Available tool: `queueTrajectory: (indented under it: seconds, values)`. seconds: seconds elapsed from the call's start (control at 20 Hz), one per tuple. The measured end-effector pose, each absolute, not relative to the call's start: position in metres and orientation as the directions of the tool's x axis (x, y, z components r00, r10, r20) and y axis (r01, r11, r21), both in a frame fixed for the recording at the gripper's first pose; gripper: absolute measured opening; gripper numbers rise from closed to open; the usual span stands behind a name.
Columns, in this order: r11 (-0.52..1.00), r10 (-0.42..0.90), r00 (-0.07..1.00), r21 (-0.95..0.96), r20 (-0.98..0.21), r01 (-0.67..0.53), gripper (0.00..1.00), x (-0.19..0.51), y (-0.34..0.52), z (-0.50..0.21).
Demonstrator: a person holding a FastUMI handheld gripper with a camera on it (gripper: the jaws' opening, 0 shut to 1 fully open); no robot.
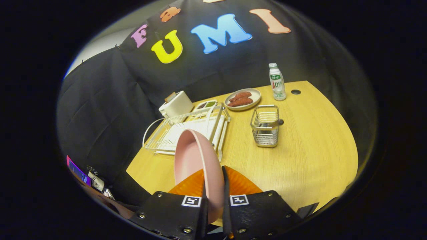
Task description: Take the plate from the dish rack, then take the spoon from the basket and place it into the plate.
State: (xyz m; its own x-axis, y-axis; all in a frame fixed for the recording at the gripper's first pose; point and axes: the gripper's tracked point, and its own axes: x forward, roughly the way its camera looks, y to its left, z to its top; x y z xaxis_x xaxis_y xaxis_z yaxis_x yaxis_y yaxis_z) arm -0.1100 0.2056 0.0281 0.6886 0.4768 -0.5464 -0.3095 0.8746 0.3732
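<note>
gripper [213, 196] clamped on pink plate [196, 160], held upright nr dish rack [186, 130], spoon [272, 123] in basket [266, 130]

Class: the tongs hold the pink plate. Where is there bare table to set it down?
Bare wood lies between the tongs, shut on the pink plate, and the wire basket, and beyond the basket's far side. It is crowded around the dish rack, toaster and sausage plate.

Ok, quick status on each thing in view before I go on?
gripper: shut on the plate
pink plate: held on edge, out of the rack
dish rack: no dishes in it
spoon: in the wire basket
bottle: upright, capped
</note>
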Motion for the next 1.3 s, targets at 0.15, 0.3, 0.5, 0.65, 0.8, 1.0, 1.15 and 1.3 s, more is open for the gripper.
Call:
queueTrajectory:
  seconds: [0.15, 0.3, 0.5, 0.65, 0.8, 1.0, 1.15, 1.3]
  values:
    - [0.864, 0.495, 0.652, 0.402, -0.575, -0.302, 0.17, -0.113, 0.213, 0.001]
    - [0.852, 0.515, 0.616, 0.438, -0.597, -0.288, 0.18, -0.109, 0.223, -0.023]
    - [0.821, 0.554, 0.561, 0.514, -0.615, -0.247, 0.18, -0.107, 0.24, -0.043]
    - [0.798, 0.582, 0.538, 0.556, -0.61, -0.233, 0.18, -0.106, 0.249, -0.053]
    - [0.833, 0.527, 0.555, 0.519, -0.643, -0.19, 0.25, -0.1, 0.234, -0.063]
    - [0.863, 0.475, 0.594, 0.474, -0.649, -0.172, 0.31, -0.094, 0.211, -0.059]
    - [0.895, 0.423, 0.666, 0.399, -0.614, -0.201, 0.38, -0.087, 0.198, -0.041]
    - [0.909, 0.403, 0.78, 0.312, -0.48, -0.278, 0.38, -0.082, 0.185, 0.002]
